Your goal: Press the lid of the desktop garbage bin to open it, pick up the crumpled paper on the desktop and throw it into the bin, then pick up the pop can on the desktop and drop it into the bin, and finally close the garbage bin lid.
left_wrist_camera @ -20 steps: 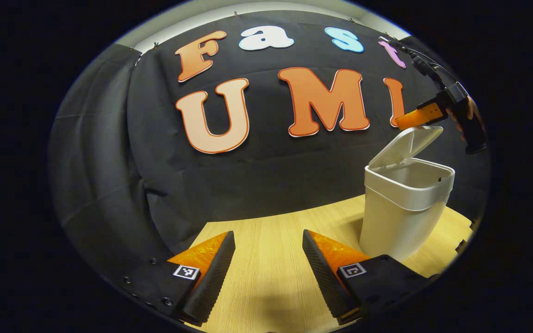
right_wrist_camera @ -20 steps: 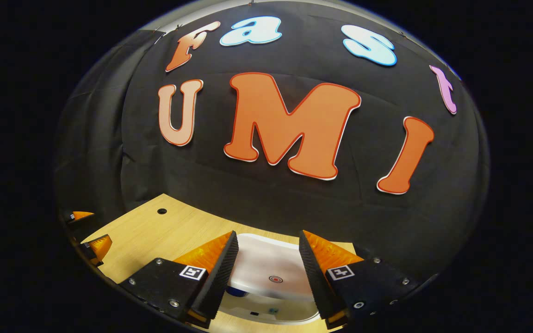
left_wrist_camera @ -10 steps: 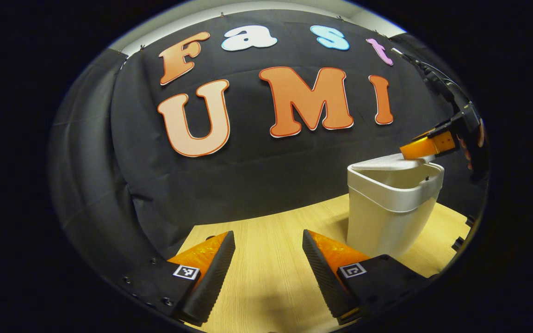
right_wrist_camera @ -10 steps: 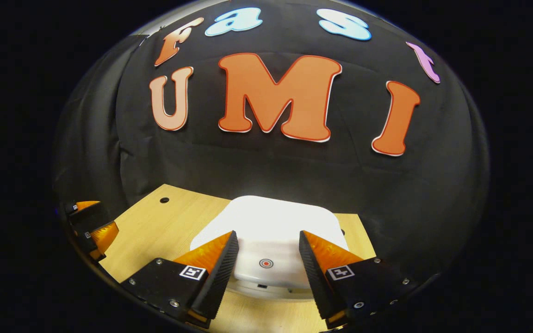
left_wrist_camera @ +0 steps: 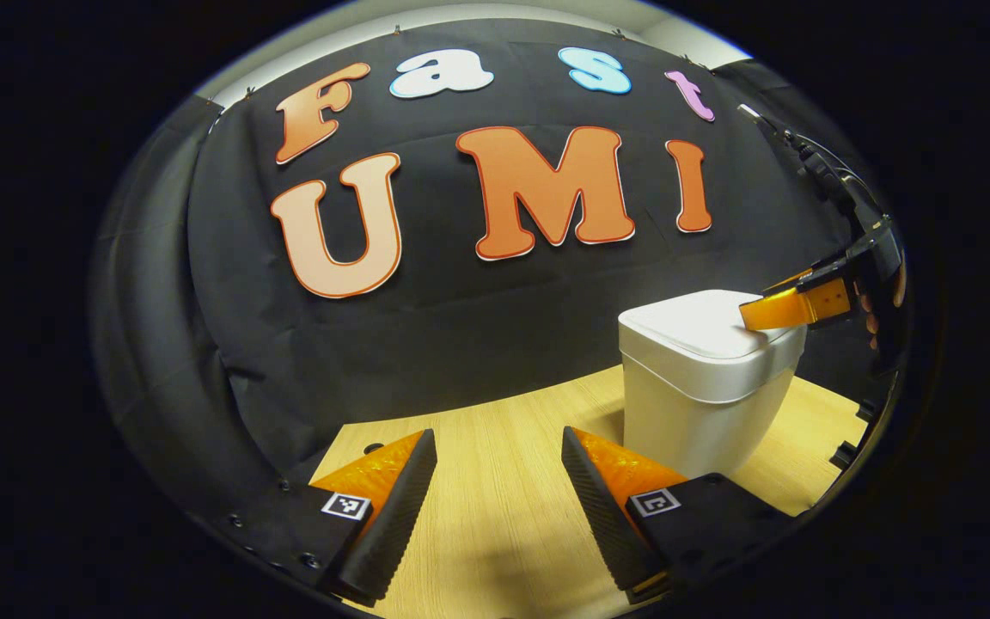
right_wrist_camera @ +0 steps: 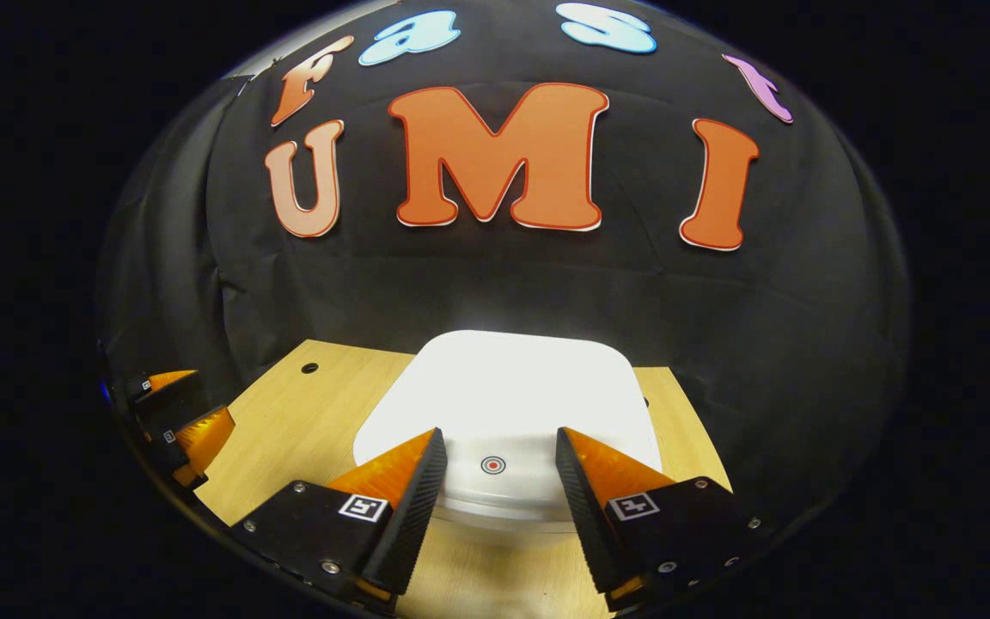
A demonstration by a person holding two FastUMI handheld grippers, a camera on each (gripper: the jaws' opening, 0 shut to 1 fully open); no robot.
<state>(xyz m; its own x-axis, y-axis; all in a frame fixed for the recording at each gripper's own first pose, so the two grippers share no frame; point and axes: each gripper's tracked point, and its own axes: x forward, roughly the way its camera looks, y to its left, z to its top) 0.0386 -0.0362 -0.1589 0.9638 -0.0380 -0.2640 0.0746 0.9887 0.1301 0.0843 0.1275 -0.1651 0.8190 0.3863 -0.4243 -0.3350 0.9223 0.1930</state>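
The garbage bin [left_wrist_camera: 701, 404] stands on the wooden worktop [left_wrist_camera: 495, 516] near the black cloth wall, and its lid [right_wrist_camera: 504, 404], propped up a second ago, now lies flat and closed. The right hand-held gripper [right_wrist_camera: 495, 481] has come down with it, fingers spread apart over the lid's front edge beside a small red ring mark [right_wrist_camera: 492, 465]; whether they touch is hard to tell. The left hand-held gripper [left_wrist_camera: 495, 507] hovers released and empty over bare worktop, well apart. The hand behind the right gripper is cut off at the edge.
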